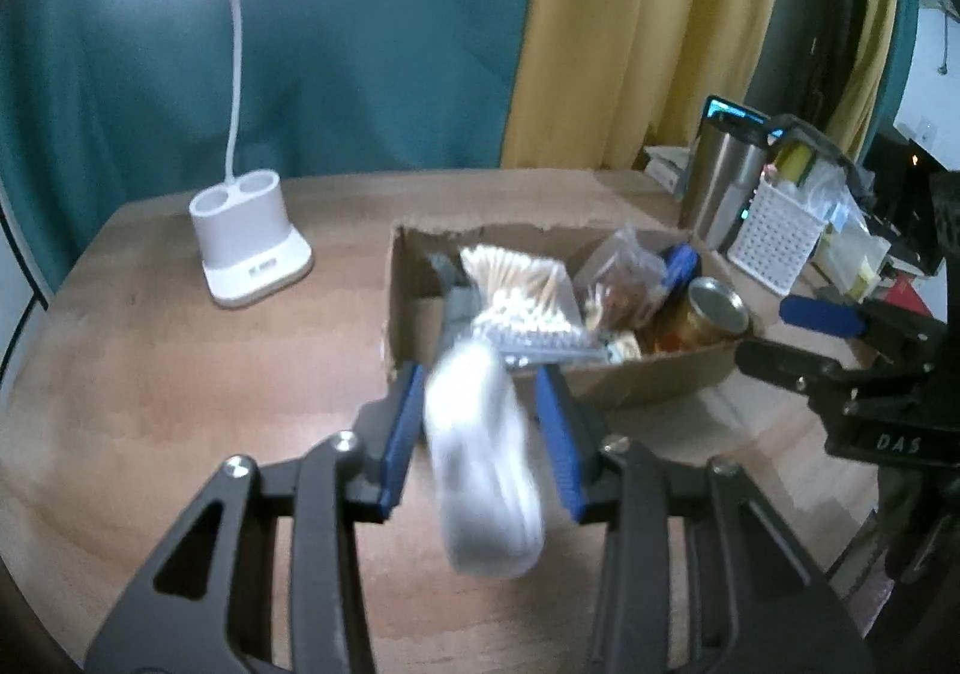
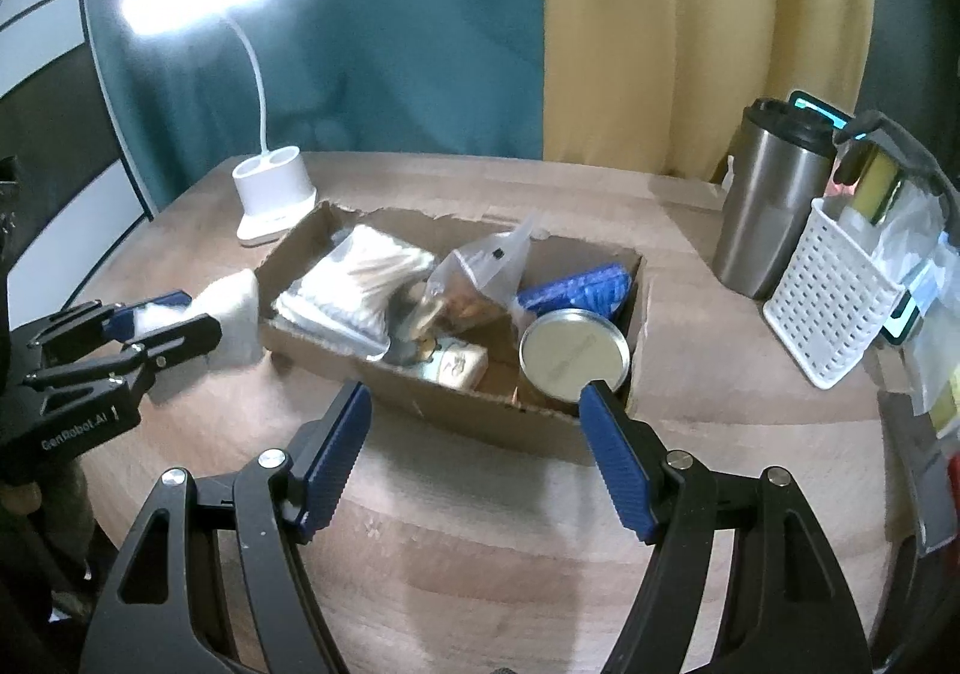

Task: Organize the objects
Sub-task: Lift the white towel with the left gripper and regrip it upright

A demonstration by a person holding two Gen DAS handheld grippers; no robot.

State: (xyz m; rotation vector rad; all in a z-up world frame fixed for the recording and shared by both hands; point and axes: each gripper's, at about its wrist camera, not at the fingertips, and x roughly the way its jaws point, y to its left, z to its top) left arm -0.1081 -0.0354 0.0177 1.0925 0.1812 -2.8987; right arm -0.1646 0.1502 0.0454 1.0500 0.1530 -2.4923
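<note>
A white soft packet [image 1: 483,458] sits between the blue pads of my left gripper [image 1: 486,380], just short of an open cardboard box [image 1: 654,383]. The jaws stand apart from the blurred packet on both sides, so the grip is unclear. In the right wrist view the packet [image 2: 231,314] is held at the box's left end by the left gripper [image 2: 180,314]. The box [image 2: 474,416] holds a cotton swab pack [image 2: 360,278], a clear bag [image 2: 480,272], a blue item [image 2: 579,284] and a tin can [image 2: 573,356]. My right gripper [image 2: 474,404] is open and empty before the box.
A white desk lamp base [image 1: 249,248] stands behind the box on the left. A steel tumbler [image 2: 768,206] and a white perforated basket [image 2: 831,290] full of items stand at the right. Curtains hang behind the round wooden table [image 2: 480,554].
</note>
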